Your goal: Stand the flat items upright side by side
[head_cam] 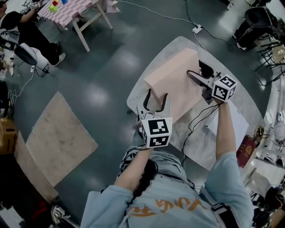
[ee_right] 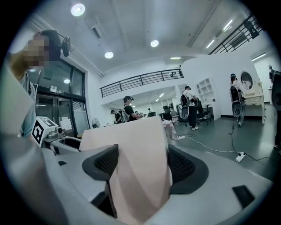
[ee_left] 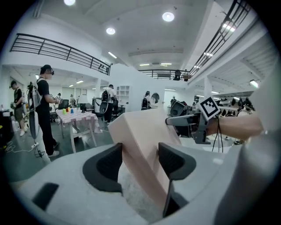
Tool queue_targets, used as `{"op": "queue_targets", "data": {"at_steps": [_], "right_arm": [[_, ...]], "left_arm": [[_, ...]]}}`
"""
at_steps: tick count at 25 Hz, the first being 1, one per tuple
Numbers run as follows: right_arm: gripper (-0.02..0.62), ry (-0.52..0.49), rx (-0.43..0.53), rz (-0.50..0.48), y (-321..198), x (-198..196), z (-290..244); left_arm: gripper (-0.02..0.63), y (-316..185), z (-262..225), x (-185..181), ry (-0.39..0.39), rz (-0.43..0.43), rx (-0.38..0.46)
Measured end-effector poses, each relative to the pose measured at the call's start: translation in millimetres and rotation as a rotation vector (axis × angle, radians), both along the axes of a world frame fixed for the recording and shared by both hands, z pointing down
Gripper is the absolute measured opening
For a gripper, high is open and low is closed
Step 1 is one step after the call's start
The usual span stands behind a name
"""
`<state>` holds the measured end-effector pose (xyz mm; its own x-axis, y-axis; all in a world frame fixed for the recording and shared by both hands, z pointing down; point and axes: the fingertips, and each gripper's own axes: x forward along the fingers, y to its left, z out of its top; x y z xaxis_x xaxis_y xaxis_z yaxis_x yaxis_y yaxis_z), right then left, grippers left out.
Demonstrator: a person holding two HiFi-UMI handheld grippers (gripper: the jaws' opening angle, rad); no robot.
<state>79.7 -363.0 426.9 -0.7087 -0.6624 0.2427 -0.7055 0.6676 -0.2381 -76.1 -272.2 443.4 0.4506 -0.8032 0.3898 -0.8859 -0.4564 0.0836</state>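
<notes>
A thick pale pink slab (head_cam: pixel 171 82) lies tilted on the white table (head_cam: pixel 200 149). My left gripper (head_cam: pixel 156 95) straddles its near-left edge. In the left gripper view the slab (ee_left: pixel 140 132) slants up between the two dark pads, and the left gripper (ee_left: pixel 140 151) is shut on it. My right gripper (head_cam: pixel 194 67) holds the slab's far-right edge. In the right gripper view the slab (ee_right: pixel 131 145) fills the whole gap between the pads of the right gripper (ee_right: pixel 142 162). From the left gripper view, the right gripper (ee_left: pixel 173 119) reaches onto the slab's upper corner.
White paper (head_cam: pixel 231 127) and a red booklet (head_cam: pixel 246 151) lie at the table's right side, and a black cable (head_cam: pixel 196 122) runs across it. A beige mat (head_cam: pixel 58 138) lies on the floor at the left. A table with a checked cloth (head_cam: pixel 71 10) and a seated person are at the far left.
</notes>
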Motion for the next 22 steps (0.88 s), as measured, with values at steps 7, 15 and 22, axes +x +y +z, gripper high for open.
{"op": "queue_targets", "data": {"at_steps": [7,15,22], "right_arm": [[0.347,-0.051,0.072,0.024,24.3,16.5,-15.2],[0.347,-0.067,0.129,0.044,56.0,24.2,-27.6],[0.345,-0.075,0.146,0.088,83.9,41.0,-31.9]], "left_arm": [[0.262,20.3,-16.8,13.5,-0.053,0.023,0.076],[0.242,45.8,-34.0,15.3,-0.07,0.064,0.154],[0.199,74.5,-44.9,26.9,0.011,0.105,0.184]]}}
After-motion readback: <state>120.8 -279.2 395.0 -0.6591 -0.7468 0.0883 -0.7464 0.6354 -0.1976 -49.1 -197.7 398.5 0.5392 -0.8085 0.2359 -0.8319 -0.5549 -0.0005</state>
